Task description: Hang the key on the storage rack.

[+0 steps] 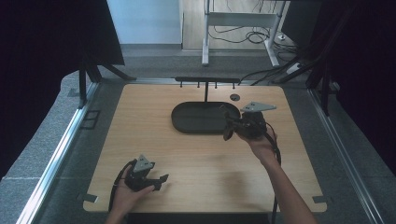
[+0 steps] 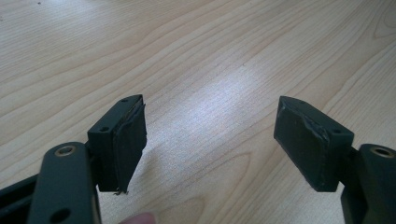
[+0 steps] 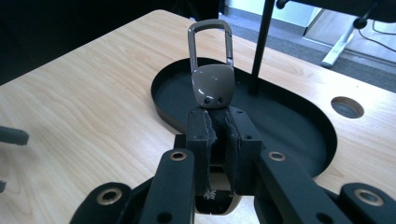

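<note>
Grey metal carabiner keyring (image 3: 211, 70) — upright, pinched between jaws.

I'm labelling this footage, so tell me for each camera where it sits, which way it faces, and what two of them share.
High view: above the person's side, facing forward and down on the table; both forearms, left gripper, right gripper.
Left gripper view: on the left gripper, facing bare tabletop; open jaws, a fingertip.
Right gripper view: on the right gripper, facing the black tray and stand pole; jaws shut on a key clip.
Shared: high and right gripper views both show the tray.
</note>
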Available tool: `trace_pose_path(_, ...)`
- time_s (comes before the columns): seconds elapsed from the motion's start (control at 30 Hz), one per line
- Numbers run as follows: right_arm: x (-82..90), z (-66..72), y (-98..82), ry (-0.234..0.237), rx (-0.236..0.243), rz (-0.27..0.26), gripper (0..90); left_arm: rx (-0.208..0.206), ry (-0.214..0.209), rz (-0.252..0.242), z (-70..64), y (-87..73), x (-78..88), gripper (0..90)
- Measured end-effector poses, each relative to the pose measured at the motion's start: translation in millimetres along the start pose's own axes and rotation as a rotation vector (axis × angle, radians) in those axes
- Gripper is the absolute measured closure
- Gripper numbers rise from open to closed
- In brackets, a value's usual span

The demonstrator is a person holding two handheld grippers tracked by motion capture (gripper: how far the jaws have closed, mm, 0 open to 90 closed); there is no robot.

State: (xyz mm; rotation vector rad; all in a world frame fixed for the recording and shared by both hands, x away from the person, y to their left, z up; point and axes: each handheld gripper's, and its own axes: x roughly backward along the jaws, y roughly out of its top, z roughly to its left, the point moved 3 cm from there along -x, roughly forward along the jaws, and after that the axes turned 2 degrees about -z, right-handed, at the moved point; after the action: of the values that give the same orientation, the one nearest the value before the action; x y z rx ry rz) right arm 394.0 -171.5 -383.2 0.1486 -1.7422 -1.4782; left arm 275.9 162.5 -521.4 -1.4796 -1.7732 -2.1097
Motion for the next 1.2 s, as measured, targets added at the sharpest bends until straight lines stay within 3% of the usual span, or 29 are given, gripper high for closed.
trace_pose_path(0.2, -5.2, -5.5, 1.2, -0.016, 0.002, 0.005, 80.7, 0.0, 0.0, -0.002, 0.5, 0.1, 1.0, 25.8)
trace_pose_path(0.67, -15.7, -30.7, -1.2, -0.081, -0.053, -0.014, 80.7, -0.003, -0.001, 0.001, 0.6, 0.1, 0.8, 25.8)
trace_pose_path(1.2, -27.0, -48.4, -0.2, -0.114, -0.095, -0.014, 80.7, -0.002, -0.004, 0.004, 0.0, -0.3, -0.1, 25.8)
